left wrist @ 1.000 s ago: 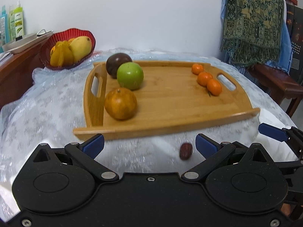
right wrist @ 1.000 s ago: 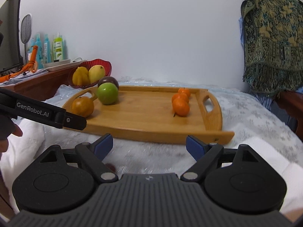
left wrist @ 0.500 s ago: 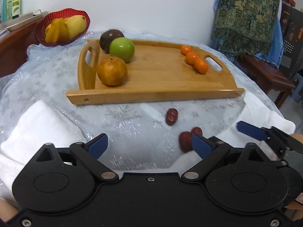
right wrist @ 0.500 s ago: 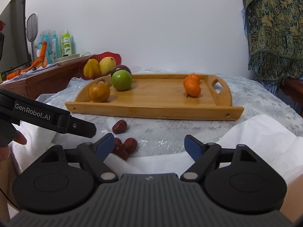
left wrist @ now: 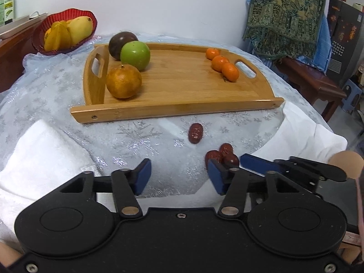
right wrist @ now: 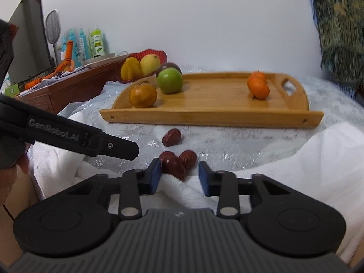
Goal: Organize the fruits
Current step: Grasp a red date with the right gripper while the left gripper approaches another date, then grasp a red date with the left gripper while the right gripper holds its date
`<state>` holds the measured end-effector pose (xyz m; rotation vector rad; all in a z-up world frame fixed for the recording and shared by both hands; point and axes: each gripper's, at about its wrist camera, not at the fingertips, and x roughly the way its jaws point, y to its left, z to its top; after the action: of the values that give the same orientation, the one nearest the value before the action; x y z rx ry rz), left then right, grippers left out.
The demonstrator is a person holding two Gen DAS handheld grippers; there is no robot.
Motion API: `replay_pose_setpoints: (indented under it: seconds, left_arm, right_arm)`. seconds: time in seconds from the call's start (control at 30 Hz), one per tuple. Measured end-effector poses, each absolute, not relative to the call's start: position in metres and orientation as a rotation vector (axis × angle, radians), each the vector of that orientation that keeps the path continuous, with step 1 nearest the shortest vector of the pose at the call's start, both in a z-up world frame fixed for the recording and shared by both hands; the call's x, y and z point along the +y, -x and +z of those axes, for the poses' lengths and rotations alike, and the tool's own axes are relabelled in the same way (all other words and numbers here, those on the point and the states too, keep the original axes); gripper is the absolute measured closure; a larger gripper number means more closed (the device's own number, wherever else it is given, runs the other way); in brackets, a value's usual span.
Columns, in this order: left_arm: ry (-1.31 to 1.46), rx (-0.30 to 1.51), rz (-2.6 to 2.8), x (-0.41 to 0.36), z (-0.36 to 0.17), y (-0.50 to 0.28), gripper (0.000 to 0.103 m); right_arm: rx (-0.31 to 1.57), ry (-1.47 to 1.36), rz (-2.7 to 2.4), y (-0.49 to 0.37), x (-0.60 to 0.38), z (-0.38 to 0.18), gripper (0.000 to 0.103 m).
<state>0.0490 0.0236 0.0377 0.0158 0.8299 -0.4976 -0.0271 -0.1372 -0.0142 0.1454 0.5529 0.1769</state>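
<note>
Now my right gripper (right wrist: 178, 174) is closing around the dates (right wrist: 174, 162), low centre of frame, not yet clamped. They look light and wrinkly-soft, so I'd pinch one mid-body. My left gripper (left wrist: 179, 174) is closing on nothing.

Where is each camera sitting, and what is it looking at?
Left wrist view: it sits on the left gripper, looking along its fingers down at the cloth-covered table and wooden tray; its jaws are closing on nothing; the right gripper and a fingertip show at right.
Right wrist view: it sits on the right gripper, facing the tray lower down; its jaws are closing around the red dates; the left gripper's finger and a hand show at left.
Both share the tray, green apple, small oranges, dates and red fruit bowl.
</note>
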Motion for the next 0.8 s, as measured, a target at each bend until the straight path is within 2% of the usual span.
replay_pose_setpoints:
  seconds: [0.17, 0.23, 0.43, 0.57, 0.67, 0.7, 0.8]
  left_arm:
    - [-0.020, 0.840, -0.531, 0.016, 0.034, -0.045, 0.058]
    - [-0.020, 0.845, -0.542, 0.012, 0.033, -0.044, 0.058]
    - [-0.007, 0.859, -0.565, -0.001, 0.027, -0.042, 0.060]
    - [-0.008, 0.850, -0.551, -0.009, 0.025, -0.045, 0.065]
    - [-0.009, 0.855, -0.544, -0.014, 0.022, -0.047, 0.071]
    - [-0.008, 0.856, -0.542, -0.015, 0.021, -0.048, 0.075]
    - [-0.009, 0.851, -0.516, -0.017, 0.017, -0.048, 0.076]
  right_arm:
    - [0.527, -0.128, 0.127, 0.032, -0.138, -0.013, 0.070]
    - [0.515, -0.130, 0.093, 0.034, -0.141, -0.012, 0.076]
    - [0.557, -0.226, 0.010, 0.030, -0.163, -0.015, 0.085]
    - [0.548, -0.220, 0.011, 0.030, -0.163, -0.015, 0.083]
    - [0.551, -0.207, 0.026, 0.028, -0.160, -0.016, 0.071]
    - [0.548, -0.196, 0.029, 0.028, -0.158, -0.015, 0.070]
    - [0.549, -0.178, 0.023, 0.028, -0.155, -0.016, 0.069]
